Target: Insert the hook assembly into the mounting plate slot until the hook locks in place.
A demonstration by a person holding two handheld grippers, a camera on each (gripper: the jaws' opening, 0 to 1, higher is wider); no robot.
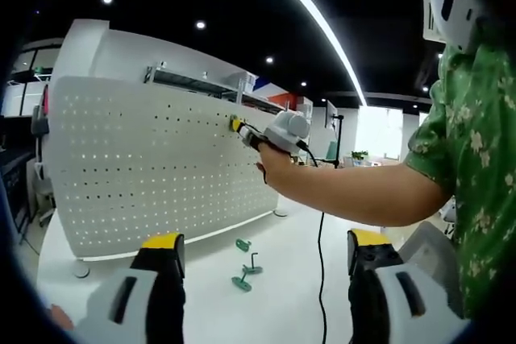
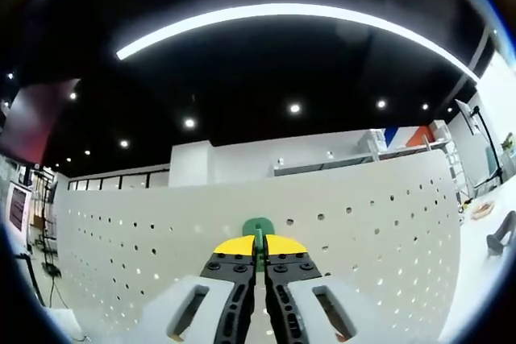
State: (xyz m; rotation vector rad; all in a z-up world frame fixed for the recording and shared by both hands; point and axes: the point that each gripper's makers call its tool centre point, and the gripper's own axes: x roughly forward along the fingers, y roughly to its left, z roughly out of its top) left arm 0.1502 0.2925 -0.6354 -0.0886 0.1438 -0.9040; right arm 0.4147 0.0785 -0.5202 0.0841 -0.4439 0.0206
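You are holding right gripper (image 2: 260,249) clenched on green hook (image 2: 258,228) — stem pointing straight into pegboard (image 2: 379,223); left gripper (image 1: 262,251) released, hanging back.

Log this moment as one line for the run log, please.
right gripper: shut on green hook, at pegboard | left gripper: open, held back | spare hooks: on table

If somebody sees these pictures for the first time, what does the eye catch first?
First, the big white pegboard standing on the table, with the right gripper pressed to its upper edge. In the right gripper view, that gripper is shut on a green hook. More green hooks lie on the table.
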